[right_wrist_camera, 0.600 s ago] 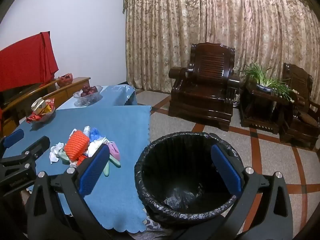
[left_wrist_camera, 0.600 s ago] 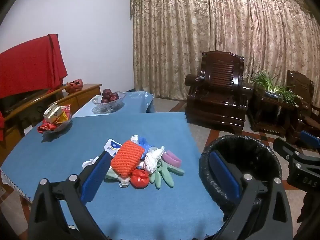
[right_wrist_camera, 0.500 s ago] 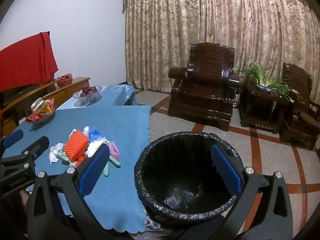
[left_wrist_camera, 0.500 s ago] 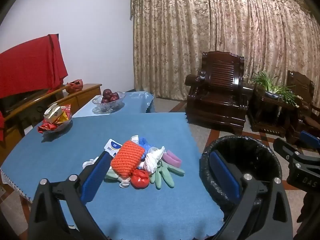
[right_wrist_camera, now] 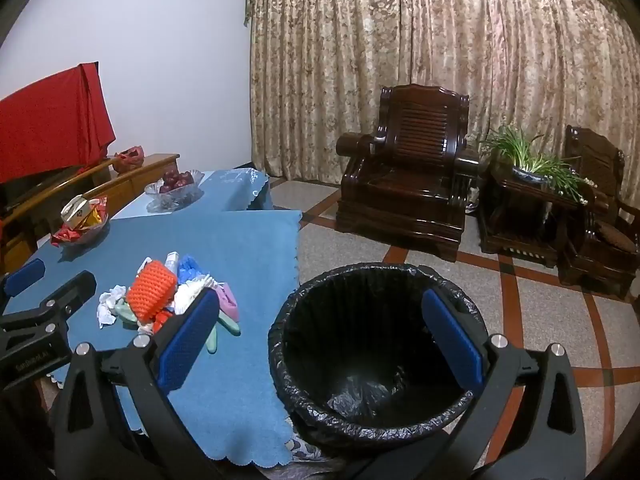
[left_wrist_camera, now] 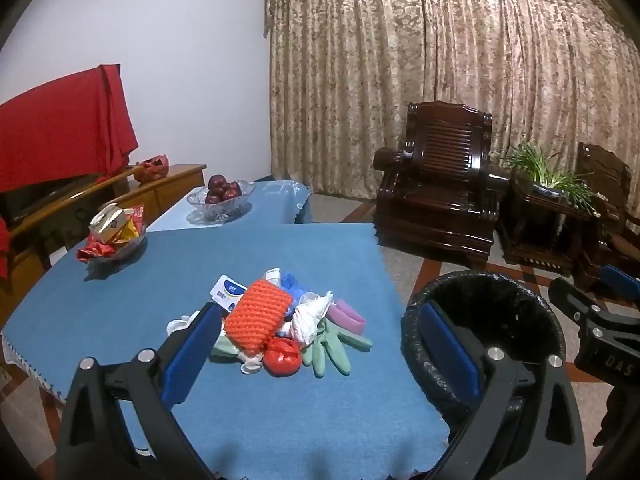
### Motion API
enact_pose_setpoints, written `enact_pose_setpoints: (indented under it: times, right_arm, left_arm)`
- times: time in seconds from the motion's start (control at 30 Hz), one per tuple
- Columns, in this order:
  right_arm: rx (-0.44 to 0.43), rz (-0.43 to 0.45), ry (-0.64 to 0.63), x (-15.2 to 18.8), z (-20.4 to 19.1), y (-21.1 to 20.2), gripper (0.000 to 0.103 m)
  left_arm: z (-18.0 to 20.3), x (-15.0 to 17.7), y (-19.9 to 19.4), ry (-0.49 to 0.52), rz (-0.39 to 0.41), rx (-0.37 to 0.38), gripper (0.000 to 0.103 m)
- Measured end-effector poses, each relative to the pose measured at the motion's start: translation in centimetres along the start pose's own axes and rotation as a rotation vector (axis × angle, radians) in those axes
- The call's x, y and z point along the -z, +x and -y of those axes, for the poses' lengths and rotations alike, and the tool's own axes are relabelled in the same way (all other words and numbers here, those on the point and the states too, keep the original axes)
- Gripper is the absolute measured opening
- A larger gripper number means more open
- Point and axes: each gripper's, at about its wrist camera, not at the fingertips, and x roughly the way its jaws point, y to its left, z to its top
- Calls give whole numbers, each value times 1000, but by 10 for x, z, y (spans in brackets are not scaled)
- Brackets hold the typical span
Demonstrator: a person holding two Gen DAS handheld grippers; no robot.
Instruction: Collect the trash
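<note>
A wall of patterned beige curtains (right_wrist_camera: 440, 60) closes off the far side of the room, with a plain white wall to its left. Below the curtains stand a dark carved wooden armchair (right_wrist_camera: 404, 184), a dark side table carrying a potted green plant (right_wrist_camera: 536, 160), and a second armchair (right_wrist_camera: 600, 216) cut off at the right edge. The floor is speckled stone crossed by red bands.

The table (left_wrist_camera: 248, 412) is covered by a blue cloth with a scalloped edge. A second, smaller surface draped in paler blue sits behind it and holds a glass bowl of dark red fruit (left_wrist_camera: 222, 196). A dish of snack packets (left_wrist_camera: 114, 236) rests at the table's far left. A red cloth (left_wrist_camera: 60, 140) hangs over something on the wooden sideboard; what it covers cannot be made out.

The black-lined trash bin (right_wrist_camera: 376, 356) stands on the floor just beside the table's right edge, with nothing but crumpled liner visible inside.

The trash pile (left_wrist_camera: 280, 320) lies near the middle of the blue cloth: an orange knitted piece (left_wrist_camera: 258, 316), green gloves (left_wrist_camera: 332, 348), a red wrapper (left_wrist_camera: 283, 356), white crumpled paper and blue and pink scraps, partly buried under one another.

The left gripper (left_wrist_camera: 320, 352) has its jaws spread wide, empty, above the pile. The right gripper (right_wrist_camera: 320, 340) is equally wide and empty, above the bin.
</note>
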Motion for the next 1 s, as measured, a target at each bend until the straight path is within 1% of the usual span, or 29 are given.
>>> enact_pose_setpoints:
  times: [1.0]
  right_arm:
    - [-1, -7, -1, 1, -2, 2, 98]
  left_arm:
    - [1, 2, 4, -4, -6, -1, 97]
